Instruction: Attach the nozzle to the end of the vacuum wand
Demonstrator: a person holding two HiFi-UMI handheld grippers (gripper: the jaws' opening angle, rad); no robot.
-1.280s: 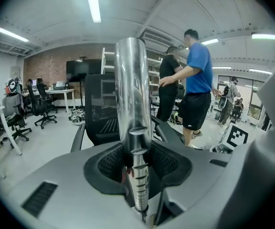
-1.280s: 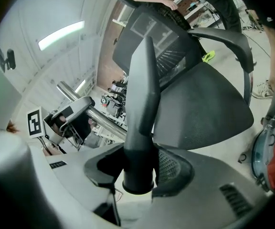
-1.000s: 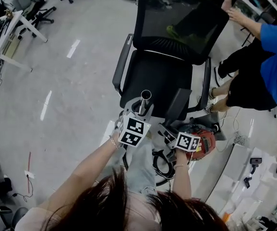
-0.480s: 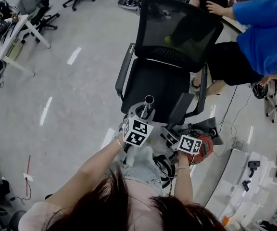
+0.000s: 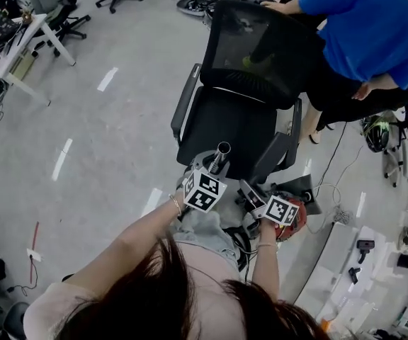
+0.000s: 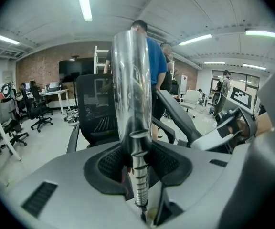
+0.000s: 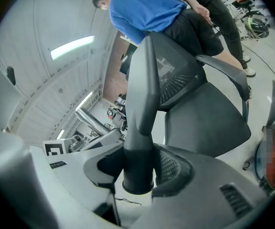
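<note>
A chrome vacuum wand [image 6: 132, 94] stands up between the jaws of my left gripper [image 6: 137, 168], which is shut on its ribbed lower part. In the head view the wand's open end [image 5: 223, 149] points toward the chair, ahead of the left gripper [image 5: 214, 167]. My right gripper [image 7: 138, 171] is shut on the round base of a dark grey, tapered nozzle [image 7: 142, 94]. The nozzle [image 6: 178, 118] slants beside the wand, apart from it. The right gripper [image 5: 252, 195] sits just right of the left one.
A black mesh office chair [image 5: 239, 112] stands right in front of both grippers. A person in a blue shirt [image 5: 363, 27] leans behind its back. A red vacuum body [image 5: 297, 219] and cables lie on the floor at the right. Desks [image 5: 9, 44] stand far left.
The person in blue has moved left, to behind the chair's back. Both grippers keep their grips and stay side by side by the chair's front edge.
</note>
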